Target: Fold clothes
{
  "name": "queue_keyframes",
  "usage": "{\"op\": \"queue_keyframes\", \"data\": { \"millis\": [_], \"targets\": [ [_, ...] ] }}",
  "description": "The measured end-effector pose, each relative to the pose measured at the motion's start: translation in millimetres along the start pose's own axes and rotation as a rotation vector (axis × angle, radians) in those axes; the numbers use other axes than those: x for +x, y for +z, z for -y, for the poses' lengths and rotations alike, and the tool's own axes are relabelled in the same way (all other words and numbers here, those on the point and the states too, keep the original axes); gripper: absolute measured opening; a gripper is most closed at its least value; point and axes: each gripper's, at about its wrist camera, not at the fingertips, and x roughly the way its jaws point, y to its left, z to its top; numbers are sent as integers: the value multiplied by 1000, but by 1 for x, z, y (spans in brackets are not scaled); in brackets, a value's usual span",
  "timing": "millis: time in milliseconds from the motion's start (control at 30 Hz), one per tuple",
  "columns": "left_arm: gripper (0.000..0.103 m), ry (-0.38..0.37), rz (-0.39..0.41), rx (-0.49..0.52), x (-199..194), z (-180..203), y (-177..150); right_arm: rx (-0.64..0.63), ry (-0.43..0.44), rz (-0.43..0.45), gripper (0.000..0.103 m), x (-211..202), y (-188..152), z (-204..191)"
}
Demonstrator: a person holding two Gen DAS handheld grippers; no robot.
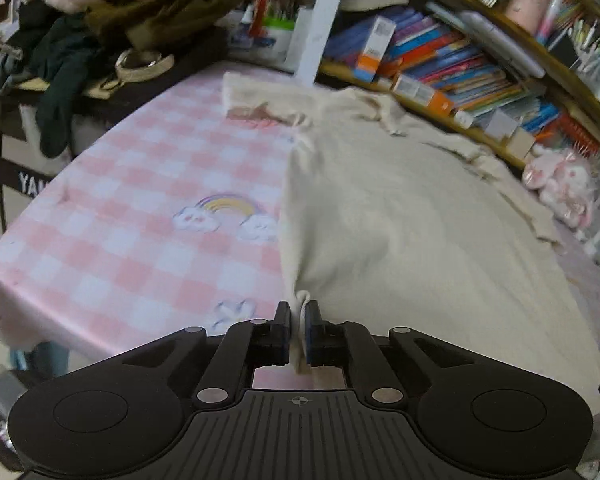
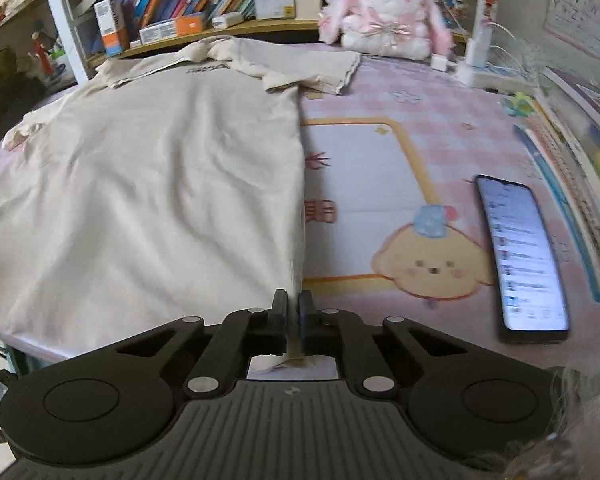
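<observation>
A cream short-sleeved shirt [image 1: 400, 208] lies spread on the pink checked table [image 1: 132, 200], collar toward the bookshelf. My left gripper [image 1: 298, 312] is shut on the shirt's near left hem corner, and cloth bunches between the fingers. In the right wrist view the same shirt [image 2: 160, 184] lies flat, with one sleeve [image 2: 324, 68] spread out at the far right. My right gripper [image 2: 293, 300] is shut on the near right hem corner at the table's [image 2: 420, 144] front edge.
A lit phone [image 2: 520, 256] lies to the right of the shirt. A pink plush rabbit [image 2: 384, 12] sits at the back. Bookshelves [image 1: 460, 60] run behind the table. A pile of dark clothes [image 1: 100, 32] sits on a stand at the far left.
</observation>
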Motion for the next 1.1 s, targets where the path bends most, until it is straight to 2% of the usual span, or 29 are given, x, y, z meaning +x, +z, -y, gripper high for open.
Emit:
{"op": "queue_keyframes", "data": {
  "millis": [67,133,300,467,667,733,767,833,867,933,1000,1067,1100],
  "targets": [
    [6,23,-18,40,-1,2,-5,-19,35,-34,5,-1,-4,2],
    [6,37,-31,49,-1,3,-12,-68,25,-41,5,-2,-9,-2],
    [6,68,-66,62,1,7,-29,-61,22,-53,5,-4,-18,1],
    [7,87,-74,76,4,2,-31,-69,31,-58,5,-9,-28,2],
    [18,103,-89,99,5,1,-30,-79,40,-49,5,-10,-35,-3],
    [24,129,-79,104,-2,4,-28,-71,44,-41,8,-12,-35,0],
    [27,128,-48,108,-8,7,-25,-71,46,-29,8,-15,-35,2],
    [34,128,13,115,-21,13,-18,-76,50,1,17,-22,-34,6],
    [41,128,44,118,-28,16,-15,-80,51,17,21,-26,-32,8],
    [50,118,112,129,-39,24,-7,-92,41,51,38,-32,-27,11],
    [57,92,159,149,-44,38,-1,-109,35,84,39,-37,-20,11],
    [59,71,175,171,-43,51,4,-126,38,117,45,-41,-11,8],
    [61,63,180,182,-42,57,4,-133,41,135,52,-42,-7,7]
  ]
}}
